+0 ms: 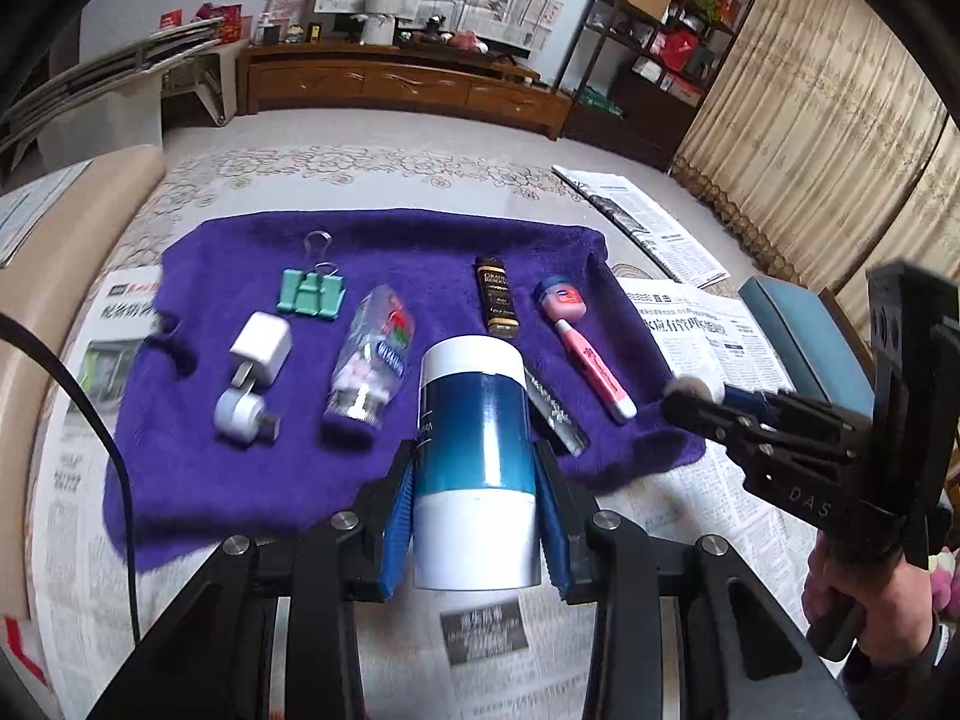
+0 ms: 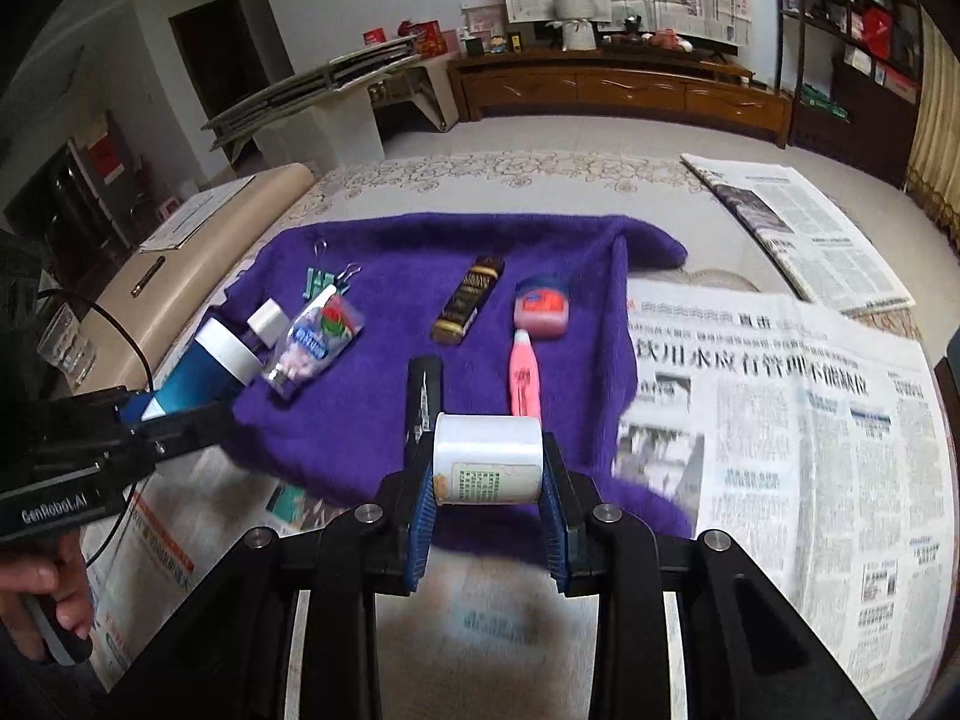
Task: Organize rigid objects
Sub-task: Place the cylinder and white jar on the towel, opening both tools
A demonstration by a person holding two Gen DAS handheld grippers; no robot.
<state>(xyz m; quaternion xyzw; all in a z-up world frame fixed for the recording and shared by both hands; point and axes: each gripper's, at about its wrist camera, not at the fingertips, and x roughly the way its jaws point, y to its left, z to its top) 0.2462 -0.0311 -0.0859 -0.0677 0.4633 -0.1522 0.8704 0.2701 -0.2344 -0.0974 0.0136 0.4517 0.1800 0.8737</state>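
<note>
A home living room: wooden sideboard (image 2: pixel 618 90), curtains (image 1: pixel 810 120), cluttered shelving (image 1: pixel 666 30).

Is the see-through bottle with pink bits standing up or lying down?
Lying down. The bottle rests on its side on the purple towel, cap end toward the camera.

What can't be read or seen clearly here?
- Left wrist view: the blue-and-white canister hides part of the clear ribbed item behind it.
- Right wrist view: the small white bottle's green label is too blurred to read.
- Both views: newspaper text too small.
</note>
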